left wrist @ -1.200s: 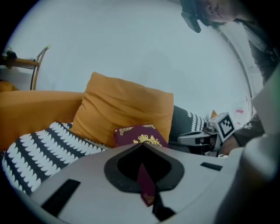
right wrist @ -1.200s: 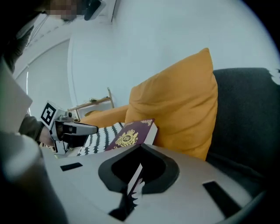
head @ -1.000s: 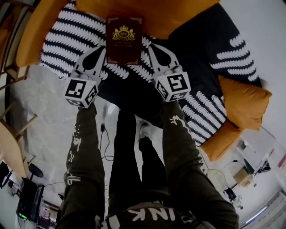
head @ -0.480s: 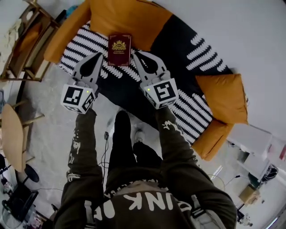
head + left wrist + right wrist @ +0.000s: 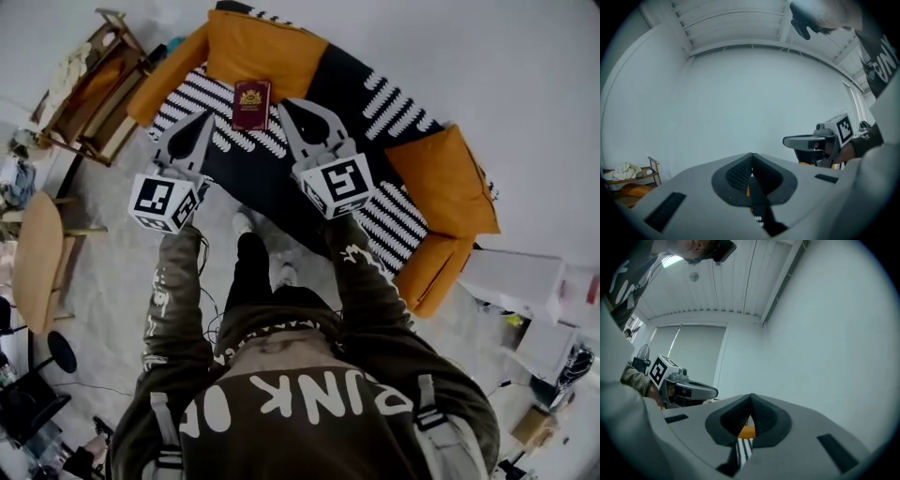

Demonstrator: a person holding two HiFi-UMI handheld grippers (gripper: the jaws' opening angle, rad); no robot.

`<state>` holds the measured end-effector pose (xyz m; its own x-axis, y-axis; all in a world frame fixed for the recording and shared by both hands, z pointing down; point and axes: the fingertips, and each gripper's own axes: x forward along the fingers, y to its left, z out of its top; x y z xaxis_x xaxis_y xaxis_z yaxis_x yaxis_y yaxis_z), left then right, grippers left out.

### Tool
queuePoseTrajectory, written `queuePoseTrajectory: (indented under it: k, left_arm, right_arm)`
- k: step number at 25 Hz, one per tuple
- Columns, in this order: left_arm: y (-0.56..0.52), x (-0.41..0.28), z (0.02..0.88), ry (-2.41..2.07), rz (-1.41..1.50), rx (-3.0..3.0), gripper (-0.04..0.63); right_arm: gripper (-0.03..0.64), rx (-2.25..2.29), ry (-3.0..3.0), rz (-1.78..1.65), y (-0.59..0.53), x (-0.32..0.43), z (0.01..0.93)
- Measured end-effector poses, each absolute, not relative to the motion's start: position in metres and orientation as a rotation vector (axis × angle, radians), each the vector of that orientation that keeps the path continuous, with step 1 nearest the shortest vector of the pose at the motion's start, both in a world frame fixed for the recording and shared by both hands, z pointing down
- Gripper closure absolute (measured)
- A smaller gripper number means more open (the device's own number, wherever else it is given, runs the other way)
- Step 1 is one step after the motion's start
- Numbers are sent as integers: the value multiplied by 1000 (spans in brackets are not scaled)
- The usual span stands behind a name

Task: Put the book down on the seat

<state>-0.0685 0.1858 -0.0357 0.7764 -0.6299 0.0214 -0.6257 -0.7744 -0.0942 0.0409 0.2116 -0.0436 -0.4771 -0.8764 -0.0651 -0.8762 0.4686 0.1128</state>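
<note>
A dark red book with a gold crest lies flat on the sofa seat, on the black-and-white patterned throw just before the orange back cushion. My left gripper hovers to the book's left and nearer to me, apart from it. The right gripper hovers just right of the book, also clear of it. Both are shut with nothing between the jaws. The left gripper view shows the left gripper tilted up at a pale wall, and the right gripper points the same way in its own view.
An orange cushion sits at the sofa's right end. A wooden rack stands at the upper left and a round wooden table at the left edge. White boxes stand on the floor to the right.
The head view has drawn back and up, so the sofa and book look smaller. Both grippers have come back from the book's sides toward me. The book stays on the seat.
</note>
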Motion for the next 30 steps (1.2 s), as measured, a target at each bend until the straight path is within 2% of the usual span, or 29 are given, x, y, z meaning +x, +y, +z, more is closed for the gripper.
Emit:
queuePoseTrajectory:
  k: [11, 30]
  left_arm:
    - [278, -96, -91, 1033, -1, -2888, 591]
    - [294, -138, -107, 994, 37, -2879, 591]
  right_arm:
    - [607, 1583, -2697, -245, 301, 12, -93]
    - [608, 1591, -2675, -269, 320, -32, -101]
